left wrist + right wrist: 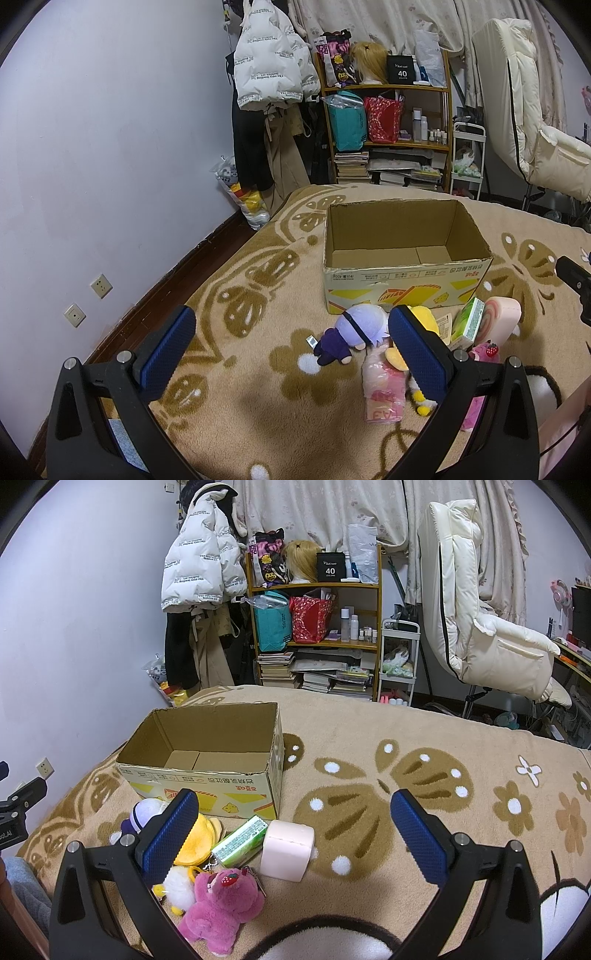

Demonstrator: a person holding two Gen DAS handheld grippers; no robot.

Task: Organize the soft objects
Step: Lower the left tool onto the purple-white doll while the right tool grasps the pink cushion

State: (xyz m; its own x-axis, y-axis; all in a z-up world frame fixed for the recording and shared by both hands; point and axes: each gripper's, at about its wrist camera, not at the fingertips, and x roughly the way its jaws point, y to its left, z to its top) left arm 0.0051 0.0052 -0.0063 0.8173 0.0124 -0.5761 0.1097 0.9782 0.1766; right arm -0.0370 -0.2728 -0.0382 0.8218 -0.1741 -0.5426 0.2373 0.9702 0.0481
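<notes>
The soft toys lie in a loose heap on the bed's tan blanket [424, 731] with its brown butterfly pattern, just in front of the open cardboard box [402, 258], which stands upright with nothing inside that I can see. In the heap, a purple-clothed doll with a pale lilac head [354, 328] lies on its side nearest the wall, a yellow plush [197, 840] sits next to it, and a fluffy pink bear [221, 904] with a strawberry on its head lies closest to the person, touching a small white and yellow plush [179, 886]. A green tissue pack [240, 840] leans between the yellow plush and a pale pink block [288, 849], and a pink plastic-wrapped packet [382, 387] lies flat beside the doll. The left tongs [291, 354] hang above the blanket with both blue pads spread wide, holding nothing, the doll showing in the gap between them. The right tongs [295, 834] are likewise spread wide and empty, hovering over the heap's right side. Beyond the bed stand a wooden shelf [314, 587] crowded with bags and books, a white puffer jacket [199, 565] hanging beside it, and a cream reclining chair [480, 620].
</notes>
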